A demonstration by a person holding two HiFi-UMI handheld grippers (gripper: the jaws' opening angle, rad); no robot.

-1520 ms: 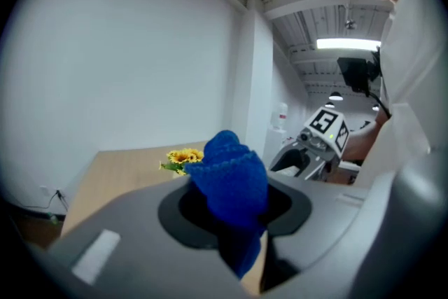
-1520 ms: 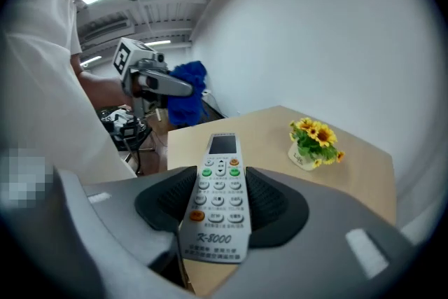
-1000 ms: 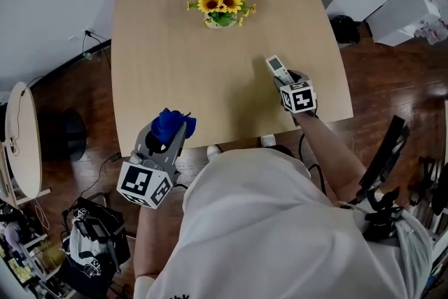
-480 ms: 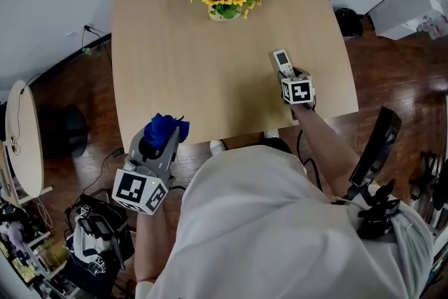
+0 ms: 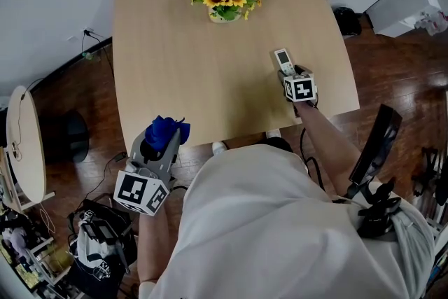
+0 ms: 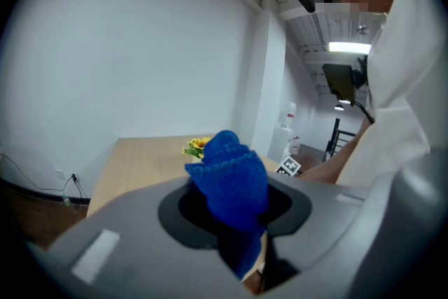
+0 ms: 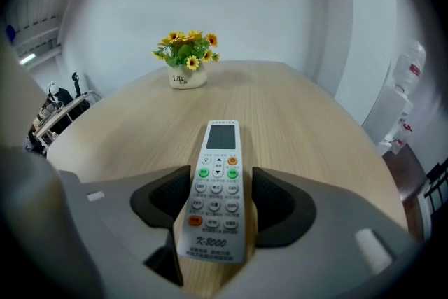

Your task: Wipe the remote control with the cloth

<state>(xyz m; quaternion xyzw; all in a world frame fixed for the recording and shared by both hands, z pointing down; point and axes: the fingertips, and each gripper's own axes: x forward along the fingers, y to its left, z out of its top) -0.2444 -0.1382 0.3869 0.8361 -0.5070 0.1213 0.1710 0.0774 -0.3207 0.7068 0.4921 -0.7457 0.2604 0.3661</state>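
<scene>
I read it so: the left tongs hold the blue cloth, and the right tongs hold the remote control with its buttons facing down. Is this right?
Not quite. The remote control has its buttons and screen facing up, as the right gripper view shows. The rest holds: the left tongs hold the blue cloth, and the right tongs hold the remote control.

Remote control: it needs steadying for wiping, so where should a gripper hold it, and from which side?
Hold the remote control by its lower button end, across its narrow width, coming from its bottom end. It is long, slim and face up; the right gripper grips it so.
</scene>
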